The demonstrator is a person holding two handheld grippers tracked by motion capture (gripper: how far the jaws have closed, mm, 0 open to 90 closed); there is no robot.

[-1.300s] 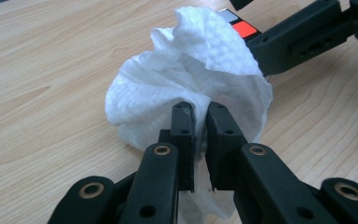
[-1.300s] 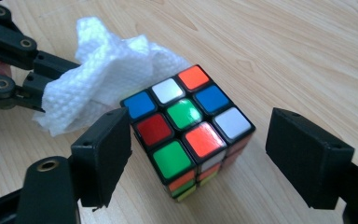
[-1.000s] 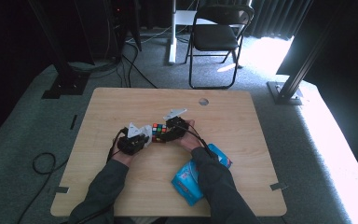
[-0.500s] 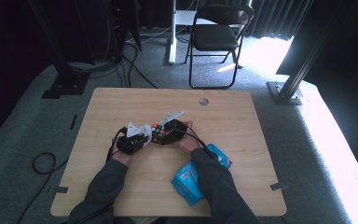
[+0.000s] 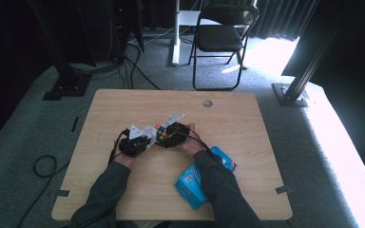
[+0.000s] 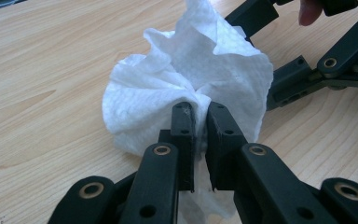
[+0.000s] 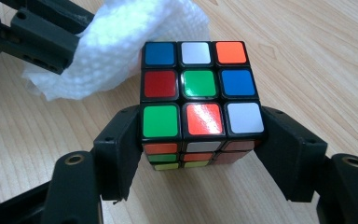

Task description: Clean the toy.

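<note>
Two hand-held grippers mid-table (image 5: 123, 209): left (image 6: 199, 114) clamps tissue (image 6: 186, 74), right (image 7: 200, 135) cube (image 7: 200, 88).

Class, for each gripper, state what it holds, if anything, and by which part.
The left gripper pinches a white paper wipe at its bunched middle. The right gripper clamps a puzzle cube by two opposite side faces, near its lower layers.

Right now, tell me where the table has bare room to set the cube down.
Bare wood runs along the far edge by the round hole, down the right side, and at the near left corner. It is crowded mid-table, where both grippers meet with the cube and tissue, and near-right around the blue packet.
</note>
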